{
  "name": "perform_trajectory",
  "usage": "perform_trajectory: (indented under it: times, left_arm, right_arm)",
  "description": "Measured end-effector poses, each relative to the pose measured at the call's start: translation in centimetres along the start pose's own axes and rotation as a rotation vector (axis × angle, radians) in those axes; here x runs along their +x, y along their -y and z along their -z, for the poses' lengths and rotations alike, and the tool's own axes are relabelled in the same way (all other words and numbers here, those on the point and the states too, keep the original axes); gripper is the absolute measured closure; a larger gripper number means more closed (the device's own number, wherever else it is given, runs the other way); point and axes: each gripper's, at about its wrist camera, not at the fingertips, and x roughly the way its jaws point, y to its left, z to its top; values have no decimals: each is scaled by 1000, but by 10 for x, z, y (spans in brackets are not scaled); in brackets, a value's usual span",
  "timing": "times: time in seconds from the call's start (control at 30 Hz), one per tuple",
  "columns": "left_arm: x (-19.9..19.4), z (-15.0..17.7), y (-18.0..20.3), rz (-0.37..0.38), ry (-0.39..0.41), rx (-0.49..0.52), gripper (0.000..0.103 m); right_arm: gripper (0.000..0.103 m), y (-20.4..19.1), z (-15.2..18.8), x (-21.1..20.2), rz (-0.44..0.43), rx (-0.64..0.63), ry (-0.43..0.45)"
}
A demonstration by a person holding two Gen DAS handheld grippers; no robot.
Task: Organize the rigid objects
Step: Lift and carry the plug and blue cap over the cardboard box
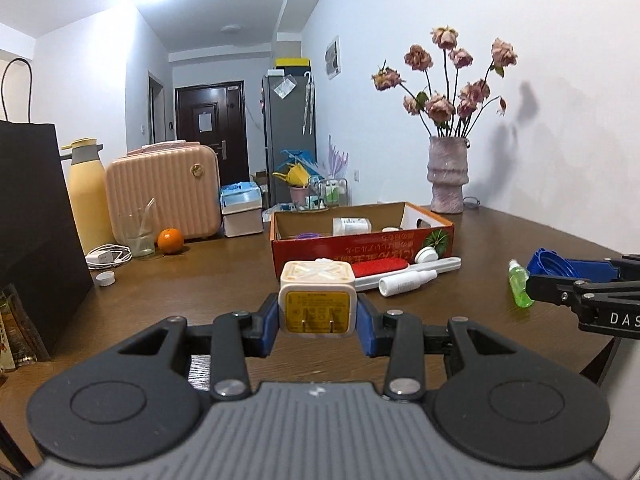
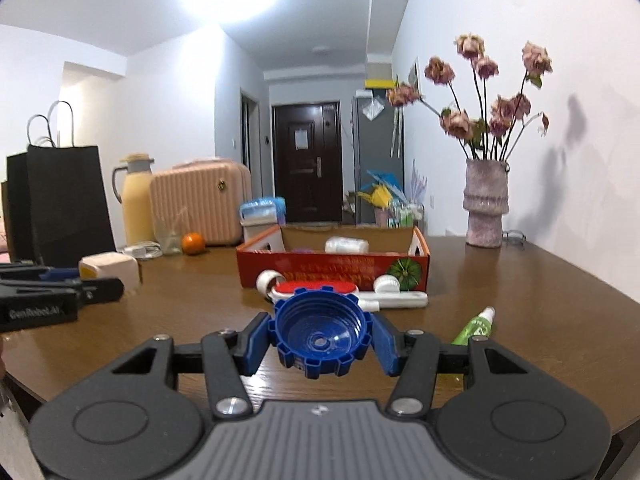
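My left gripper (image 1: 317, 314) is shut on a cream cube-shaped plug adapter (image 1: 317, 296), its yellow label and prongs facing the camera, held above the table. My right gripper (image 2: 320, 338) is shut on a blue ribbed cap (image 2: 320, 332), hollow side toward the camera. Beyond both stands an open red cardboard box (image 1: 360, 246) holding a white jar (image 1: 352, 225) and small items. In front of the box lie a red-and-white brush (image 1: 380, 268), a white spray bottle (image 1: 406, 282) and a white round lid (image 1: 425, 255). A green bottle (image 1: 519, 284) lies at the right.
A black paper bag (image 1: 36, 232), yellow flask (image 1: 89, 196), pink case (image 1: 164, 196), glass (image 1: 138, 234), orange (image 1: 170, 241), charger cable (image 1: 106, 257) and white cap (image 1: 106, 279) crowd the left. A vase of dried roses (image 1: 447, 176) stands by the right wall.
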Motion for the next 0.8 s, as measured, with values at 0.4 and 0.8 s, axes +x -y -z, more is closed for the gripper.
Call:
perform_trajectory:
  times: [0.4, 0.8]
  left_arm:
    - [-3, -1, -10, -15, 32, -42, 63]
    - [74, -28, -27, -58, 25, -41, 63]
  right_arm:
    - [50, -4, -2, -9, 19, -15, 76]
    - [50, 26, -15, 52, 41, 44, 59]
